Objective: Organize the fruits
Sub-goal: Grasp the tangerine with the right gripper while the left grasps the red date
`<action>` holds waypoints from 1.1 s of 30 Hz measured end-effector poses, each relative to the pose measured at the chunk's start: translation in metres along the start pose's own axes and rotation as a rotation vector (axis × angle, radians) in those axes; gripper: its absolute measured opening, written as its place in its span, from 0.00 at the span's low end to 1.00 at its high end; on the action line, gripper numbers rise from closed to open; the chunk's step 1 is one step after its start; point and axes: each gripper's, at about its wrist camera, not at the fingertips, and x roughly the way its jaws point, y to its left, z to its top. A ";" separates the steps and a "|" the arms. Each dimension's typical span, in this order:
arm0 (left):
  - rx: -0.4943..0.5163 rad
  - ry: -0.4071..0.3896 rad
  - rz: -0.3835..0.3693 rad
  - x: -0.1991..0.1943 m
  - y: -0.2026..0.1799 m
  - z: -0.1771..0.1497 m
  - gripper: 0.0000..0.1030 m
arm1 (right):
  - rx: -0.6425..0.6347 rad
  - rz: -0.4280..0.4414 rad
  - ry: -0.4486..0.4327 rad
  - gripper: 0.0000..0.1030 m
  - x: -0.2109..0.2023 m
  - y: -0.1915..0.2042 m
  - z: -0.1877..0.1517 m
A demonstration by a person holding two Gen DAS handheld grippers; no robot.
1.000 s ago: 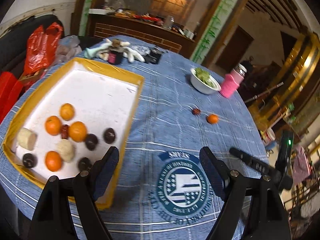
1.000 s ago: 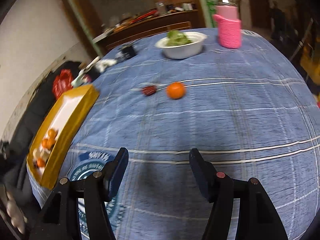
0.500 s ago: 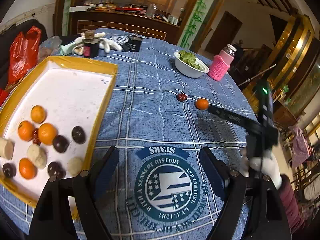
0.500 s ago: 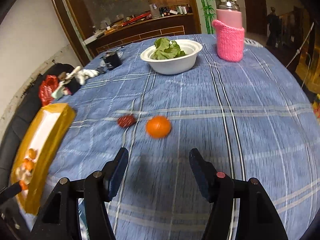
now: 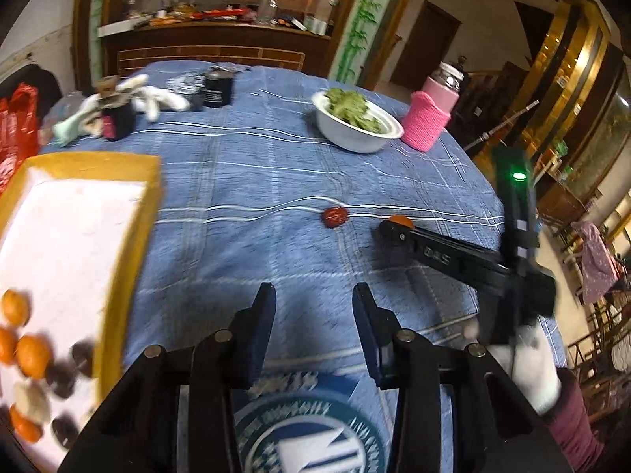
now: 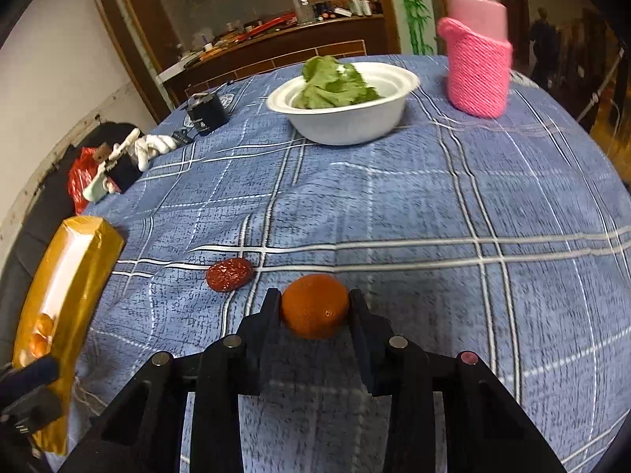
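In the right wrist view my right gripper [image 6: 314,307] is shut on a small orange [image 6: 314,310] that rests on the blue checked tablecloth. A red date [image 6: 229,274] lies just to its left. In the left wrist view my left gripper [image 5: 314,307] is open and empty above the cloth. The date [image 5: 335,216] lies ahead of it. The right gripper [image 5: 388,230] hides most of the orange [image 5: 400,220]. The yellow tray [image 5: 130,236] at left holds several oranges [image 5: 33,354], dark fruits and pale pieces.
A white bowl of greens [image 6: 343,98] and a pink-sleeved bottle [image 6: 477,63] stand at the far side. A black box [image 6: 207,112], white gloves [image 5: 157,98] and a dark jar [image 5: 116,118] lie at the far left. The tray also shows in the right wrist view [image 6: 79,268].
My right gripper moved forward to the orange and closed on it. My left gripper moved forward and right, and its jaws narrowed. The tray slid to the left of its view.
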 end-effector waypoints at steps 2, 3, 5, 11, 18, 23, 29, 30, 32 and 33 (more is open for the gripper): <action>0.028 0.019 -0.010 0.017 -0.010 0.008 0.38 | 0.040 0.028 -0.007 0.36 -0.008 -0.008 -0.001; 0.044 0.025 -0.017 0.025 -0.016 0.012 0.38 | 0.059 0.040 -0.011 0.36 -0.012 -0.011 0.000; 0.076 0.043 -0.024 0.047 -0.026 0.020 0.38 | 0.081 0.058 -0.023 0.36 -0.019 -0.016 0.001; 0.122 0.062 0.020 0.095 -0.037 0.041 0.32 | 0.105 0.075 -0.031 0.36 -0.025 -0.026 0.006; 0.200 0.020 0.143 0.117 -0.041 0.051 0.27 | 0.159 0.079 -0.035 0.36 -0.026 -0.041 0.011; 0.219 0.006 0.175 0.110 -0.036 0.044 0.09 | 0.146 0.073 -0.036 0.36 -0.026 -0.038 0.010; 0.153 -0.025 0.130 0.082 -0.022 0.042 0.00 | 0.133 0.056 -0.046 0.36 -0.027 -0.034 0.009; 0.151 -0.029 0.119 0.078 -0.022 0.042 0.00 | 0.136 0.056 -0.054 0.36 -0.028 -0.035 0.009; 0.156 -0.038 0.108 0.069 -0.023 0.040 0.00 | 0.140 0.062 -0.062 0.36 -0.031 -0.036 0.010; 0.163 -0.040 0.105 0.064 -0.024 0.038 0.00 | 0.141 0.063 -0.064 0.36 -0.032 -0.036 0.010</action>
